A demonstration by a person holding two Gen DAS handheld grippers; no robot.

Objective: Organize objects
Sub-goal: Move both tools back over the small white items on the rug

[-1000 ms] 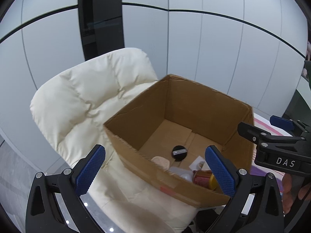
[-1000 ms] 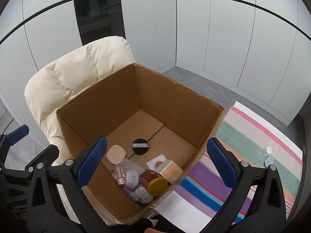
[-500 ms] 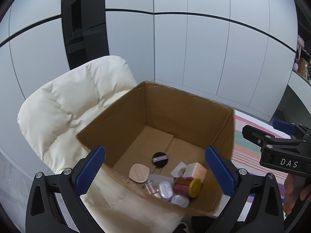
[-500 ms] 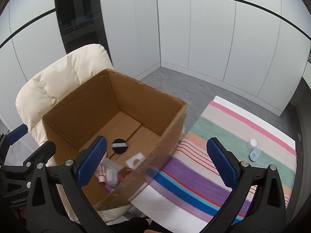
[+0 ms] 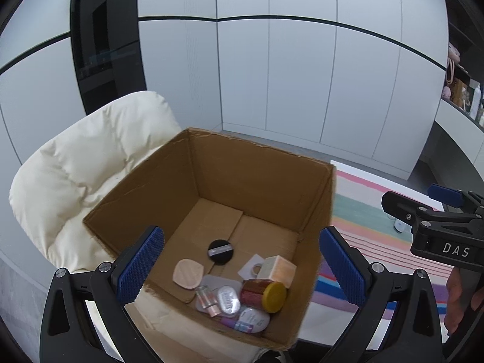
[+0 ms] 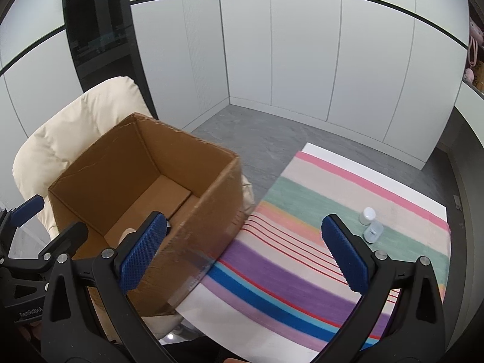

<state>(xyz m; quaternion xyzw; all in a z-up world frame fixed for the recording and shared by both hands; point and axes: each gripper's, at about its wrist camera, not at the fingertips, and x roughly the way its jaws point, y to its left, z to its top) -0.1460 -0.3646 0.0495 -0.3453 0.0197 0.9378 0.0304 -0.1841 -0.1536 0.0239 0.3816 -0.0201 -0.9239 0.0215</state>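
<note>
An open cardboard box (image 5: 260, 178) sits on a cream padded chair (image 5: 81, 175). Inside lie several small items: a black round compact (image 5: 220, 251), a peach case (image 5: 187, 274), a jar with a yellow lid (image 5: 263, 292), a small peach box (image 5: 278, 269). My left gripper (image 5: 239, 269) is open and empty above the box's near side. My right gripper (image 6: 251, 254) is open and empty, over the box's right wall (image 6: 208, 224) and the striped cloth (image 6: 317, 257). Two small white containers (image 6: 371, 224) stand on the cloth at the far right.
The striped cloth covers a table right of the chair (image 6: 75, 130). Grey floor (image 6: 257, 133) and white wall panels lie behind. A dark glass panel (image 5: 106, 48) stands behind the chair. A shelf with items (image 5: 462, 90) is at the far right.
Both grippers have swung to the right. The left view now looks deeper into the box; the right view has left the box interior and shows the striped cloth and the two containers.
</note>
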